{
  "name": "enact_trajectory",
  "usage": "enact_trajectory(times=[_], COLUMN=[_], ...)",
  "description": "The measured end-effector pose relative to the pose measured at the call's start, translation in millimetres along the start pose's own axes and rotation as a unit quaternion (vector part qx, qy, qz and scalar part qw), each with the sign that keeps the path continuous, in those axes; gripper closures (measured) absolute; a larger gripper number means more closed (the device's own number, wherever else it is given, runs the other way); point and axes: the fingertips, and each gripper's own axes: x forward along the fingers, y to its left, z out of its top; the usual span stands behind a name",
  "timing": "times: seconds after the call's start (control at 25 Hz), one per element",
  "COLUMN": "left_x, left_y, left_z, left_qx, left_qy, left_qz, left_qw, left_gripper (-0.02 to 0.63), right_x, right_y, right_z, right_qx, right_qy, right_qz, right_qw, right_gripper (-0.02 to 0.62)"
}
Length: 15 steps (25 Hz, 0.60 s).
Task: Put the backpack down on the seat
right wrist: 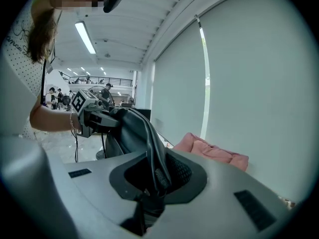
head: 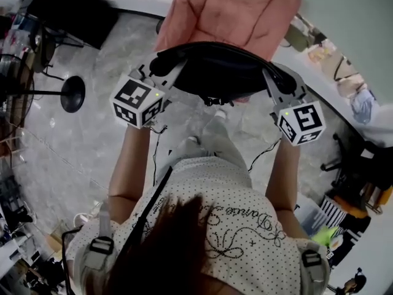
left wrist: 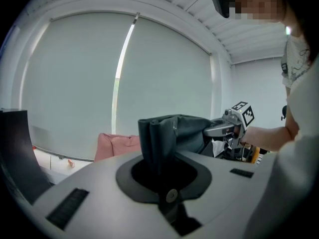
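A black backpack [head: 215,69] hangs in the air between my two grippers, just in front of the pink cushioned seat [head: 227,11]. My left gripper [head: 161,66] is shut on the bag's left end. In the left gripper view the dark fabric [left wrist: 159,138] rises out of the jaws, with the pink seat [left wrist: 117,144] low behind it. My right gripper [head: 276,78] is shut on the bag's right end. The right gripper view shows a black fold [right wrist: 144,133] pinched in the jaws and the seat [right wrist: 214,151] beyond. The jaw tips are hidden by fabric.
The person's legs [head: 209,134] stand below the bag on a grey marble floor. A black round stand base [head: 72,94] sits at the left and a dark cabinet [head: 67,11] at the top left. An office chair [head: 353,171] and clutter stand at the right.
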Motion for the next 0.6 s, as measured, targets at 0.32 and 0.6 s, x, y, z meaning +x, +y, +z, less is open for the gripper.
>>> enact_trajectory(times=[0.32,0.6], left_x=[95,126], left_y=[3,13], left_z=[27,38], left_qx=[-0.004,-0.015], left_qy=[-0.011,-0.002], left_qz=[0.027,0.037], left_qw=[0.9996,0.9992], left_gripper=[0.571,0.571], right_x=[14,27], right_y=[-107,-143], right_z=[-4,1], right_qx=[-0.015,-0.014], right_qy=[-0.011,-0.009], right_qz=[0.020,0.028], right_qw=[1.000,0.999], right_gripper=[0.538,0.538])
